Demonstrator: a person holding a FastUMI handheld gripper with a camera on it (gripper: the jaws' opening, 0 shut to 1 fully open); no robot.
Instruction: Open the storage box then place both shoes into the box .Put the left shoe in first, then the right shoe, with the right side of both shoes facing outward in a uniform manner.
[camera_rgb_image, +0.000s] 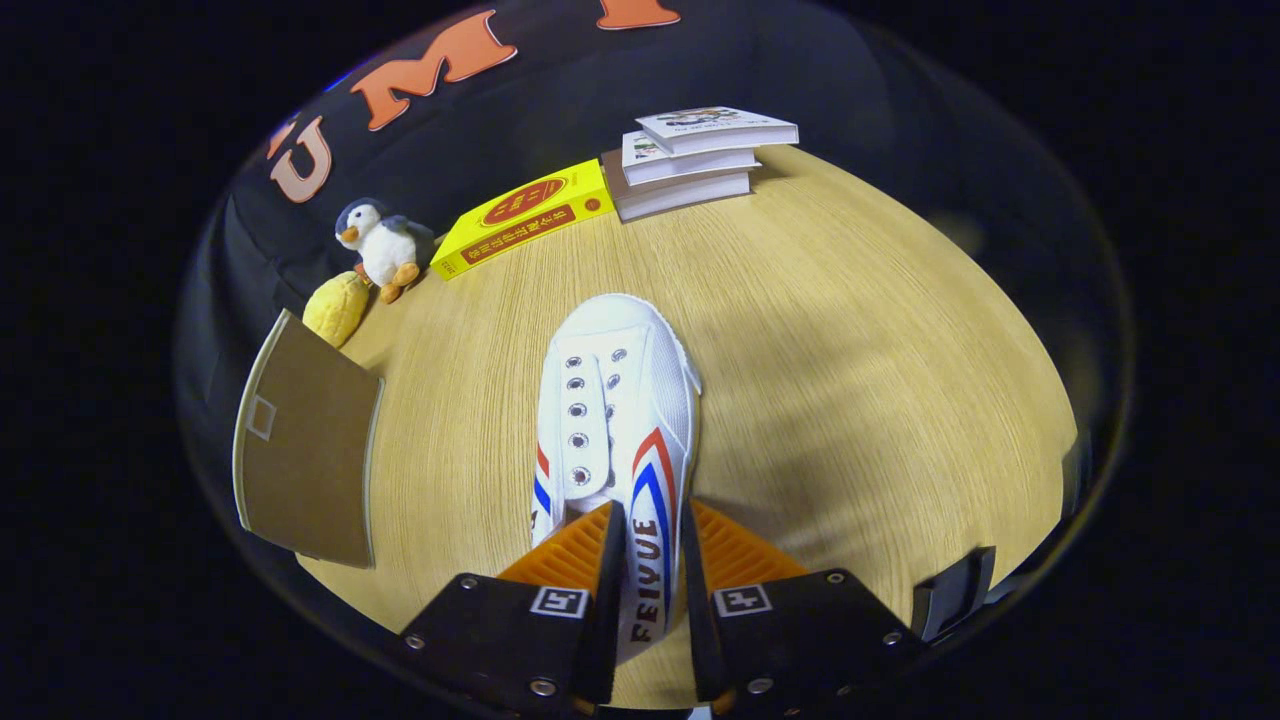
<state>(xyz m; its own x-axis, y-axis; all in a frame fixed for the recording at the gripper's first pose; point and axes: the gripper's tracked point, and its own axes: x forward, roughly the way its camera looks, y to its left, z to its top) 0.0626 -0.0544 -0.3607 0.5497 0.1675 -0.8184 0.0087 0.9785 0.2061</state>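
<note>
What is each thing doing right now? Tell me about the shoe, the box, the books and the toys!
gripper: shut on the shoe, fingers pinching its side wall.
white shoe: held, toe pointing away, no laces.
brown box: beside the shoe; open or closed, cannot tell.
yellow book: lying flat, closed.
stack of books: three piled, closed.
penguin toy: sitting upright.
yellow plush: lying by the penguin.

Shoe (612, 400) between jaws, on table (850, 350); books (690, 160) beyond.

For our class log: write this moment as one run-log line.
tongs: shut on shoe | shoe: toe pointing away over table | brown flap: left of shoe
</note>
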